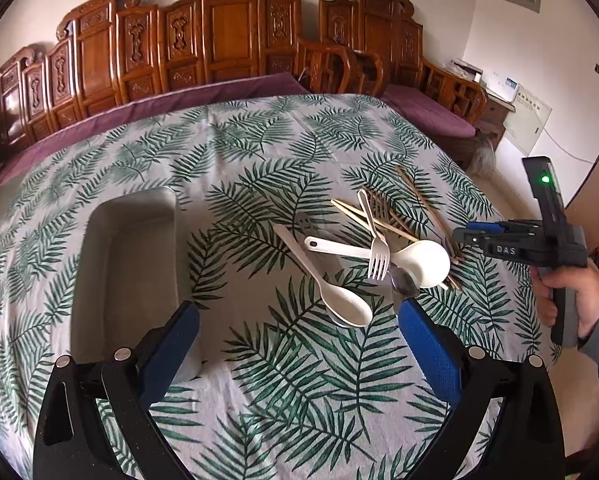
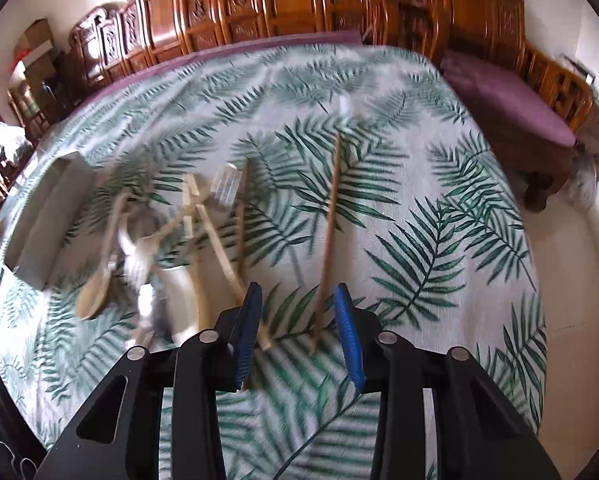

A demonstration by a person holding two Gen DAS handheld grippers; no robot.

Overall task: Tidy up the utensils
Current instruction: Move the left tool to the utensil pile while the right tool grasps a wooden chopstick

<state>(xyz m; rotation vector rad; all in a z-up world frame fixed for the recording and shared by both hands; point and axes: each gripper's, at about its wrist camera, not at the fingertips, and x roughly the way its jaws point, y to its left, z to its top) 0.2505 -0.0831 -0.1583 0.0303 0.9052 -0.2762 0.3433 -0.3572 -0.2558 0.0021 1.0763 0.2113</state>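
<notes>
Spread either side of a brown wooden chopstick at lower centre, the right gripper is lined up to pinch it, while the left gripper is held wide apart between the grey rectangular tray and the utensil pile.

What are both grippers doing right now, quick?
Left gripper: open, empty, above the tablecloth.
Right gripper: open, a brown chopstick between its fingers, not gripped.

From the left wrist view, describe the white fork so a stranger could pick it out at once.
Start at the grey rectangular tray on the leaf-print tablecloth, then go right to the heap of utensils. The white fork lies on top of that heap, across the big white ladle, tines pointing toward the camera. It is the only pale utensil with prongs; its pale neighbours are spoons and chopsticks.
</notes>
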